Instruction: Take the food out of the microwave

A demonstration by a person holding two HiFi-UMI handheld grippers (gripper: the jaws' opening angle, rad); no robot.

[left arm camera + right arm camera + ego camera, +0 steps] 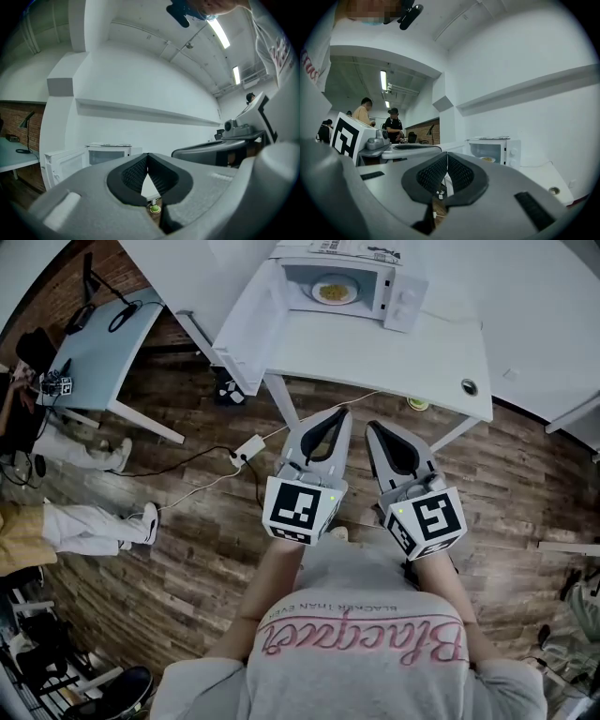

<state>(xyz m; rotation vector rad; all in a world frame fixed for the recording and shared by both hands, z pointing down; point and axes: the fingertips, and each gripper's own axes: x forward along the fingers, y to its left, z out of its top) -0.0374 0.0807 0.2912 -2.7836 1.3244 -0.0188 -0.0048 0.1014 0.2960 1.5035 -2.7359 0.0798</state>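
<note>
We see a white microwave (405, 296) at the far edge of a white surface (375, 352). Its door (248, 329) hangs wide open to the left. Inside the microwave sits a plate (320, 298) with yellow food (335, 289) on it. In the right gripper view we can see the food (487, 159) through the open front of the microwave (511, 152).

The left hand-held gripper (342, 412) and the right hand-held gripper (372, 425) are side by side over the wooden floor (187, 521), near the front edge of the surface. They are well apart from the microwave. The left hand-held gripper (148, 154) is closed, its tips meet and it grips nothing. The right hand-held gripper (447, 153) is closed too, with nothing in it. Each one has a cube with black and white squares on it.

There are papers (356, 247) on top of the microwave, but the print is too small for us to read.

The person's shirt (356, 662) has big pink curly writing that we cannot read for sure. A small grey line above it seems to say "BLACKER THAN EVER".
</note>
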